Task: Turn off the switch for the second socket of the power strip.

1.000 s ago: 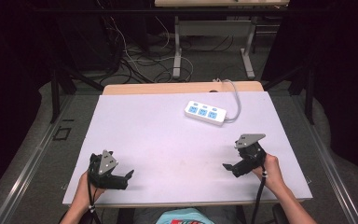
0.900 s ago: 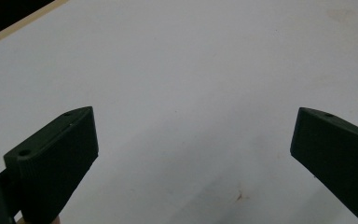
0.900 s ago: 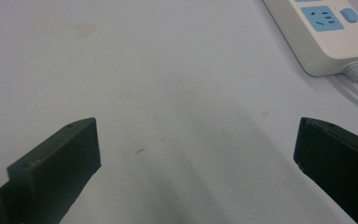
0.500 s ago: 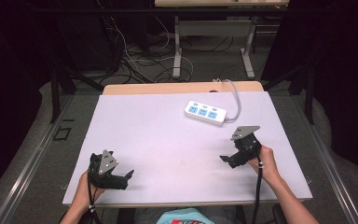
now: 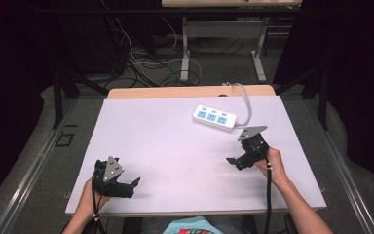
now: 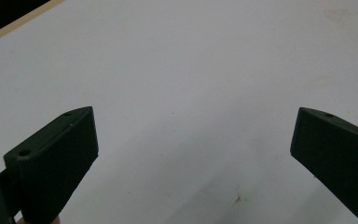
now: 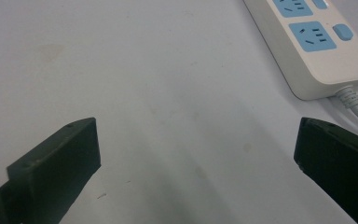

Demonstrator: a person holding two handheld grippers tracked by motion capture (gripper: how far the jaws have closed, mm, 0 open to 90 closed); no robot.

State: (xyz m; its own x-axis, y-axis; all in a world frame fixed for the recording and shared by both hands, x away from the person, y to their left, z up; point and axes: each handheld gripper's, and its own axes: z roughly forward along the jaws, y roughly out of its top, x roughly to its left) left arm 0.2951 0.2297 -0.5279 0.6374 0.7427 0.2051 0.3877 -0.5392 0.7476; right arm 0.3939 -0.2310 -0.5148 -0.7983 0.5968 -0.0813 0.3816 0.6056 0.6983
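Note:
A white power strip (image 5: 215,117) with blue sockets lies at the back right of the white table (image 5: 175,146); its cable runs off the far edge. In the right gripper view the power strip (image 7: 307,42) sits upper right, ahead of the jaws. My right gripper (image 5: 234,161) is held above the table, just this side of the strip, open with nothing between its jaws. My left gripper (image 5: 135,184) rests near the front left edge, open and empty. The gripper views show my left gripper (image 6: 193,154) and right gripper (image 7: 196,158) with jaws wide apart over bare tabletop.
A wooden strip (image 5: 190,91) borders the table's far edge. Beyond it stand desk legs (image 5: 187,48) and tangled cables (image 5: 141,58) on the floor. The person's forearms come in from the bottom edge.
The right gripper has moved forward and slightly left, toward the power strip. The left gripper has stayed put.

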